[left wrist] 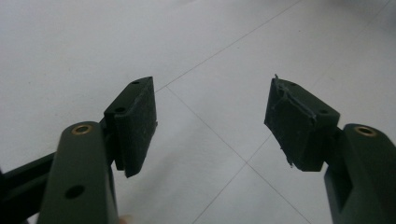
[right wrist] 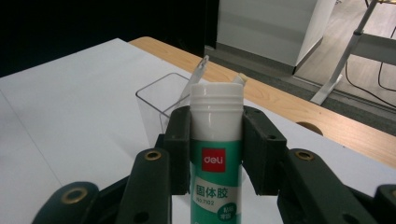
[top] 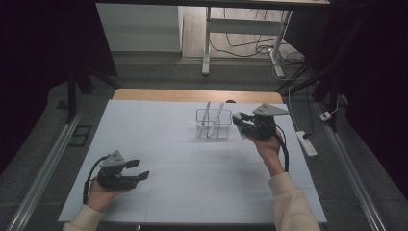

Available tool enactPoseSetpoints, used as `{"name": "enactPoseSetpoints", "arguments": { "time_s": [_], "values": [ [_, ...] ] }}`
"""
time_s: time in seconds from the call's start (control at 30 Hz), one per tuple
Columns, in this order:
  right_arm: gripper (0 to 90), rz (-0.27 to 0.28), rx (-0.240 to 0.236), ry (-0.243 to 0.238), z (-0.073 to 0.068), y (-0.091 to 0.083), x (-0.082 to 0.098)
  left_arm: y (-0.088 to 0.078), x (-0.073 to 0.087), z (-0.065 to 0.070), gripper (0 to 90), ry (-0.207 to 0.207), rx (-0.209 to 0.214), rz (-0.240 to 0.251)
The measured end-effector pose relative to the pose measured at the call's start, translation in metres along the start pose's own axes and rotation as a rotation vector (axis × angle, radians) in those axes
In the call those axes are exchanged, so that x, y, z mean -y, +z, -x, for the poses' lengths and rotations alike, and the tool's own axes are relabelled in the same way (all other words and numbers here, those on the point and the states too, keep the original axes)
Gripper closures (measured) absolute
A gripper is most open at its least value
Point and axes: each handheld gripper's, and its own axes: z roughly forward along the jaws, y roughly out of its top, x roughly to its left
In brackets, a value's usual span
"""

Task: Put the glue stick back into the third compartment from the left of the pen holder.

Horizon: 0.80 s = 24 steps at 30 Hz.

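Observation:
My right gripper is shut on a glue stick with a white ribbed cap and a green and white label with a red logo. Just beyond it stands a clear plastic holder with two slim white pens leaning in it. From above, the right gripper hangs just right of the clear holder, near the far side of the white table. My left gripper rests low at the near left, jaws apart. Between its pads there is only bare tabletop.
A wooden strip runs along the table's far edge. Beyond it stand a white desk frame and loose cables on the floor. A power strip lies on the floor to the right. Metal rails flank the table.

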Motion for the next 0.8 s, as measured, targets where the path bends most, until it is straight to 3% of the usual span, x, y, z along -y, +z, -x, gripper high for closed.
{"name": "enactPoseSetpoints", "arguments": {
  "time_s": [0.8],
  "values": [
    [64.5,0.032,-0.014,0.016,-0.002,0.031,-0.017,0.000,0.001,-0.001,33.9,0.001,0.006,-0.001]
  ]
}}
